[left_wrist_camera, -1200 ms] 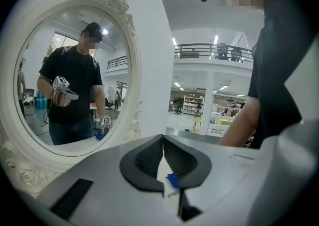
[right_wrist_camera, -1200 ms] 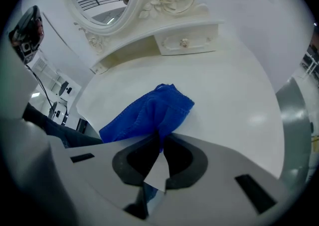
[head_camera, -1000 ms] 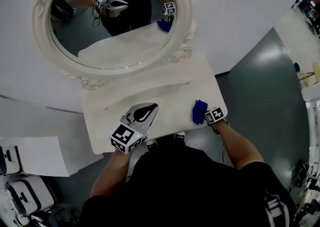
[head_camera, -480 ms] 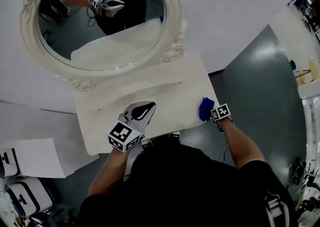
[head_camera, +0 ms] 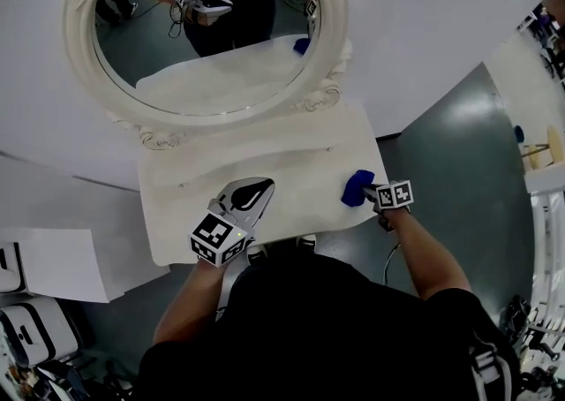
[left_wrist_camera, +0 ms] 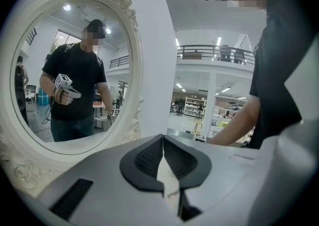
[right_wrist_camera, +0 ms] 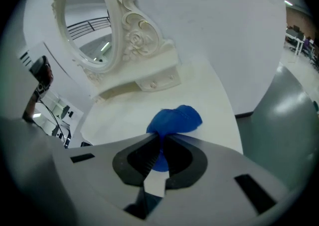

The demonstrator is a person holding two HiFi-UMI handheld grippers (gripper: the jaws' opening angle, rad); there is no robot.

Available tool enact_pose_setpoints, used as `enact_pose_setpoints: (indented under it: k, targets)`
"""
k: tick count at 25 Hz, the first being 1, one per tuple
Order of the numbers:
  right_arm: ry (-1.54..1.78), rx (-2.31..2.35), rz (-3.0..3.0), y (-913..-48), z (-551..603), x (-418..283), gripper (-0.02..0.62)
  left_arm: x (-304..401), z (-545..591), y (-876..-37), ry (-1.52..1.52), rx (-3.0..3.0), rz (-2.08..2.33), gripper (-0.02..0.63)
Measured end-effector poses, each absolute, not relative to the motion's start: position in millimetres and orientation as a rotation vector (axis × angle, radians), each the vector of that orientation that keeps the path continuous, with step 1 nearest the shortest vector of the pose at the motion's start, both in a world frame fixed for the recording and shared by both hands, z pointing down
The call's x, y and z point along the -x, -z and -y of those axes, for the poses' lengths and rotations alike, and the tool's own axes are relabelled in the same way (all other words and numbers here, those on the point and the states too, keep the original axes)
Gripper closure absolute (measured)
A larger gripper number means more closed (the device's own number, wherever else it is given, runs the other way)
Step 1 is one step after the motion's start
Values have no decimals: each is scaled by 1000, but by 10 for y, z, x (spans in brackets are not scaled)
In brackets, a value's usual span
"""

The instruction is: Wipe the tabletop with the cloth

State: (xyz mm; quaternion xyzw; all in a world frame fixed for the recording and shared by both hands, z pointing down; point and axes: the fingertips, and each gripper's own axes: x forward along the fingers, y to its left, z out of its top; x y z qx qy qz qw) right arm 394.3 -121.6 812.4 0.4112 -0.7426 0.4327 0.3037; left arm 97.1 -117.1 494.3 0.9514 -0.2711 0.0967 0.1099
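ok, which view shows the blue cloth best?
Right gripper view: the blue cloth sits central, pinched in the right gripper's jaws. Head view shows it small, near the tabletop's right edge; left gripper view misses it.

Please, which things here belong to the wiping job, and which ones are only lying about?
For the job:
blue cloth, pinched in the right gripper
white tabletop under it

Only around:
oval mirror
left gripper, shut on nothing
white cases off to the side

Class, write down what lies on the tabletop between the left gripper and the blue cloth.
Nothing: the head view shows only bare white tabletop between the left gripper and the cloth.
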Motion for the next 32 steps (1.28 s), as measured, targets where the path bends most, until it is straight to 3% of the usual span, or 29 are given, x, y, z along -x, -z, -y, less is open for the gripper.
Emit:
enact_pose_setpoints:
  k: [10,18,32]
  targets:
    - [-968,-849,2290,-7214,1935,-2266,580,-131,1047,-4840,-238,-2742,998,594]
    - [-901,-557,2493,-6614,2403,-437,580,854,891,-4865,-216,-2626,1237,594]
    - [-742,-90,2612,-6347,2365,2476,581,2264,369,-4976,-197,-2368,1584,594]
